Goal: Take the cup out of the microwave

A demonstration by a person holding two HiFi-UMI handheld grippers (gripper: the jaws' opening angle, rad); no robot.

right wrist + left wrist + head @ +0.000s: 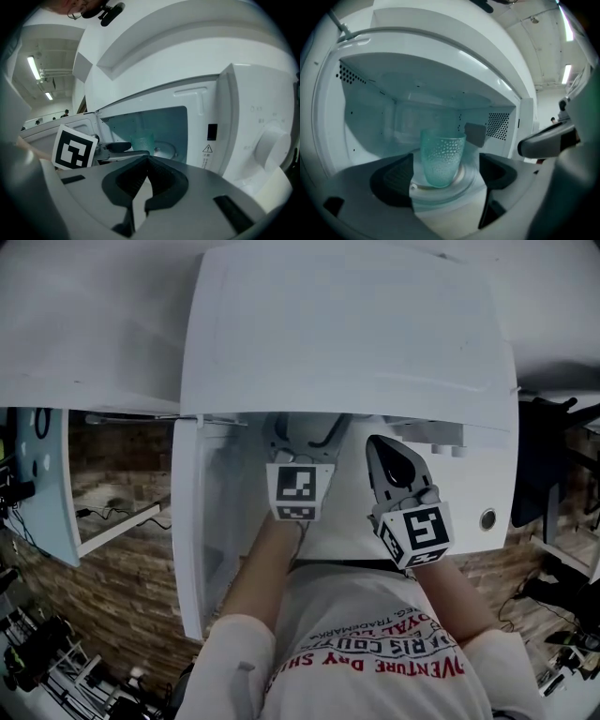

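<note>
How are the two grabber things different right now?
On the left gripper the jaws stand wide apart; on the right gripper they are together. The left gripper points into the open microwave at the cup; the right gripper is outside it, near the control panel. Both are empty.

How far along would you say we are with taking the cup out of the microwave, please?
Done: the microwave door stands open. In hand: the left hand-held gripper faces the cup, jaws apart on either side, not yet pressing it; the right hand-held gripper is shut, outside the microwave. Left: grip the cup, which stands upright on the turntable, and lift it out.
</note>
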